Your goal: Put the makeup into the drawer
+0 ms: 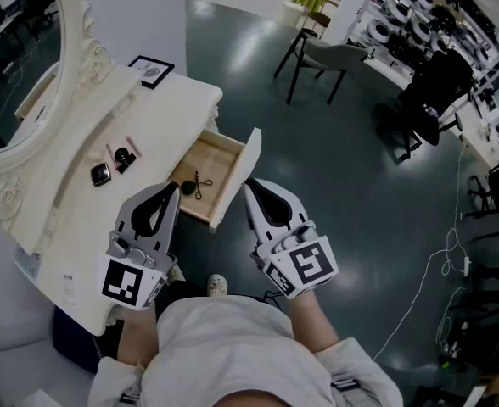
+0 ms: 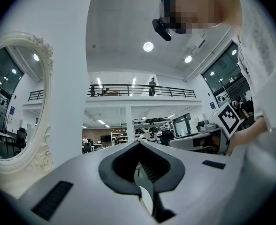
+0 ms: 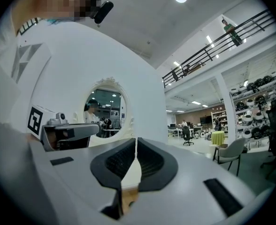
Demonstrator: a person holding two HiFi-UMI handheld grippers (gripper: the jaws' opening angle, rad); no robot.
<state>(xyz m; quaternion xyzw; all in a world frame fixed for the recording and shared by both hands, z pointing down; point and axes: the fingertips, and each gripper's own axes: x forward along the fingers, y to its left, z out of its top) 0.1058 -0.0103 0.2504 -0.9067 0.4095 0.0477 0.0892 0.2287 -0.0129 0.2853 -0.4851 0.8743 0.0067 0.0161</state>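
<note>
Head view: one white worktop (image 1: 177,100) carries one oval mirror (image 1: 16,66) and one small picture frame (image 1: 151,71). Its single drawer (image 1: 220,159) is pulled out, and two dark things lie inside: a round piece (image 1: 187,188) and a thin wire tool (image 1: 202,183). Four pieces of makeup (image 1: 101,174) lie on the worktop near the mirror's base, outside the drawer: two dark cases and two slim pinkish sticks. The left claw (image 1: 171,188) hangs over the drawer's near corner. The right claw (image 1: 249,185) is just beside the drawer's front panel. One grey chair (image 1: 327,58) stands well apart on the floor.

Left gripper view: the left claw (image 2: 139,144) is clenched, its tips meeting with nothing between them. The mirror (image 2: 16,102) is at the left.

Right gripper view: the right claw (image 3: 135,142) is likewise clenched and holds nothing. The mirror (image 3: 105,109) is behind it and the chair (image 3: 232,151) is to the right.
</note>
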